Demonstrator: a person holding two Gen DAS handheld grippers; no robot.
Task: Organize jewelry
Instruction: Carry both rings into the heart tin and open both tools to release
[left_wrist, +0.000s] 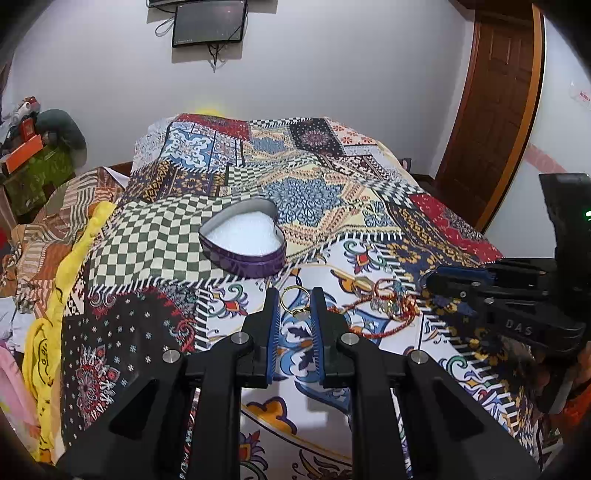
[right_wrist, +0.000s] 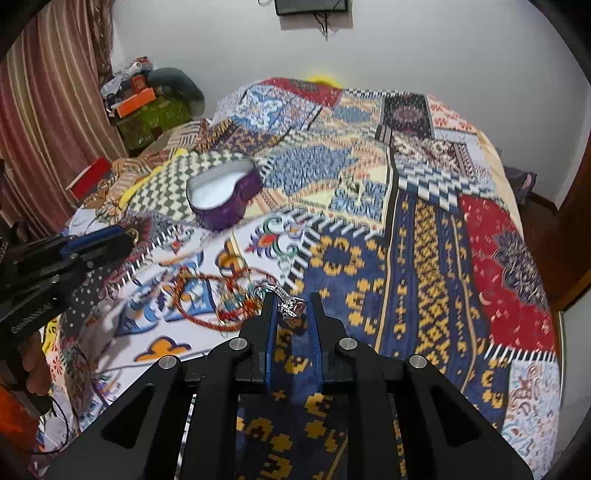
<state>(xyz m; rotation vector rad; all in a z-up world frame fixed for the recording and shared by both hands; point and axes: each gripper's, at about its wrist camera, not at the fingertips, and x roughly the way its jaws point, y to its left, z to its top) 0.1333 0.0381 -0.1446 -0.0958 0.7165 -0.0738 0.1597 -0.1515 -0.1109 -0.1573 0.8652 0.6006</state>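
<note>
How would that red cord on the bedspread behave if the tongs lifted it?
The red cord lies in loose, tangled loops, so it would probably droop limply. Being thin, it is likely light. It overlaps other small trinkets, so it may drag those along.

Both wrist views look down close (sharing the heart-shaped tin (left_wrist: 243, 236) (right_wrist: 221, 192))

Rings, tangled cords and an open heart tin on the bed

Gold ring (left_wrist: 293, 303) and silver ring (right_wrist: 290, 304) are each pinched upright; red cord tangle (left_wrist: 380, 306) lies flat; purple tin (left_wrist: 243, 238), white-lined, sits at 11 o'clock.
</note>
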